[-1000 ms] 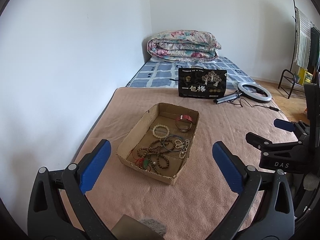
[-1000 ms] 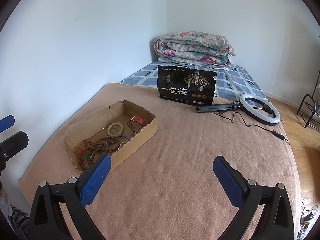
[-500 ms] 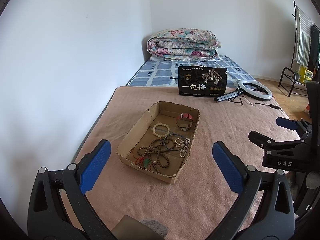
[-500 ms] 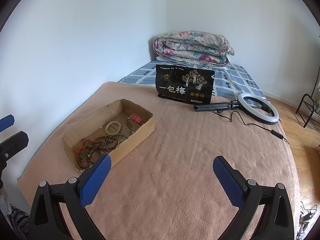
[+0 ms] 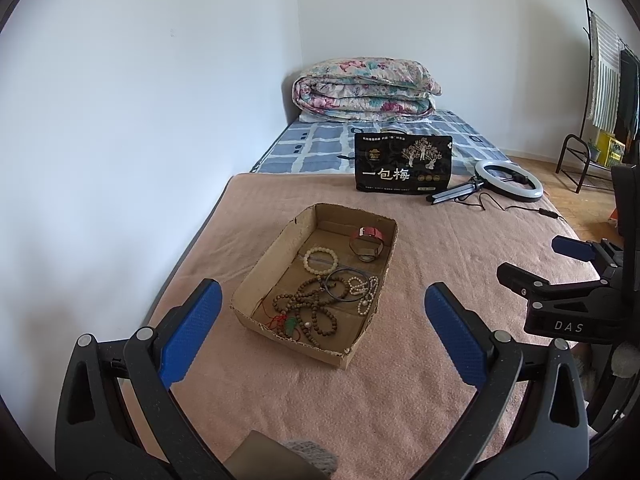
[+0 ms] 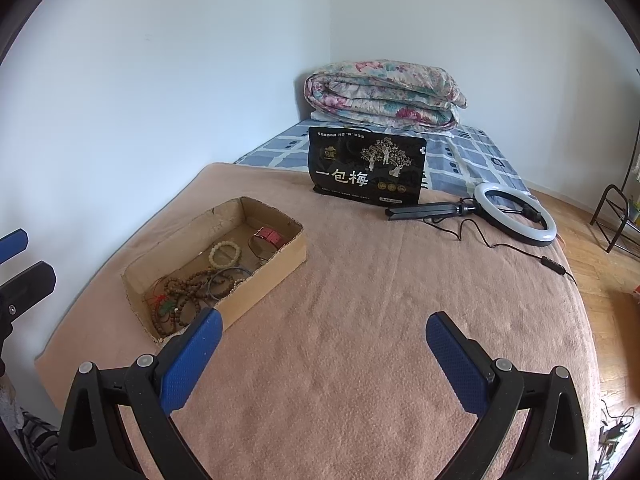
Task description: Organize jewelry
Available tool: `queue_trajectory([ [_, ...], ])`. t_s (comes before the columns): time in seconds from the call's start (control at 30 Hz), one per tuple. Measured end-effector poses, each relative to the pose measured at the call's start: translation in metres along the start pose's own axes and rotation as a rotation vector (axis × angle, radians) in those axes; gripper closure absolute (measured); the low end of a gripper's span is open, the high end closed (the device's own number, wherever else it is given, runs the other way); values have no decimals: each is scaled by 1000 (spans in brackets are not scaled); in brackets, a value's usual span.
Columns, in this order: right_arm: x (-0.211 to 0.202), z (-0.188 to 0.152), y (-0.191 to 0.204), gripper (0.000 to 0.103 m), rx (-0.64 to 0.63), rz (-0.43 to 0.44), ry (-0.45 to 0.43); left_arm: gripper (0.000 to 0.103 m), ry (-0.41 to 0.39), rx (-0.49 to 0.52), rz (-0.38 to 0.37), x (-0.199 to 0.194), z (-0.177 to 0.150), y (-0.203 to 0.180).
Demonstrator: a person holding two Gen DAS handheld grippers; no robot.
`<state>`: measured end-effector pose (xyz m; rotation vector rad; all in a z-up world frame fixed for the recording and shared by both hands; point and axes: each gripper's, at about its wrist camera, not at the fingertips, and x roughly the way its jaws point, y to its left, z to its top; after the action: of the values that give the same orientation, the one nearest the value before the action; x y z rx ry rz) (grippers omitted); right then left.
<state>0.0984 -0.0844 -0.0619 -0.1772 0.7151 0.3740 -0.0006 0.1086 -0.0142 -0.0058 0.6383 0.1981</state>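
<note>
Left wrist view: beyond the left gripper (image 5: 318,334), which is hovering spread and empty, the box (image 5: 262,266) is holding tangled beads (image 5: 308,310), light and limp; likely best pinched at a free loop. Right wrist view: right of the box (image 6: 264,280), the right gripper (image 6: 320,354) is hanging spread over the blanket (image 6: 380,300), gripping nothing.

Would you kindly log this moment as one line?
left gripper: open, empty | right gripper: open, empty | jewelry: in cardboard box, untouched | phase: pre-grasp
</note>
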Motion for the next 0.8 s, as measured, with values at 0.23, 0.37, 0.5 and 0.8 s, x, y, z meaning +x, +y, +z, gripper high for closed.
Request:
queue_trajectory([
  [0.23, -1, -4, -4, 0, 6, 0, 3, 0, -1, -1, 1, 0, 0, 0],
  [0.37, -1, -4, -4, 0, 6, 0, 4, 0, -1, 0, 2, 0, 0, 0],
  [0.5, -1, -4, -4, 0, 7, 0, 4, 0, 0, -1, 1, 0, 0, 0],
  [0.8, -1, -3, -3, 0, 7, -1, 5, 0, 1, 0, 0, 0, 0, 0],
])
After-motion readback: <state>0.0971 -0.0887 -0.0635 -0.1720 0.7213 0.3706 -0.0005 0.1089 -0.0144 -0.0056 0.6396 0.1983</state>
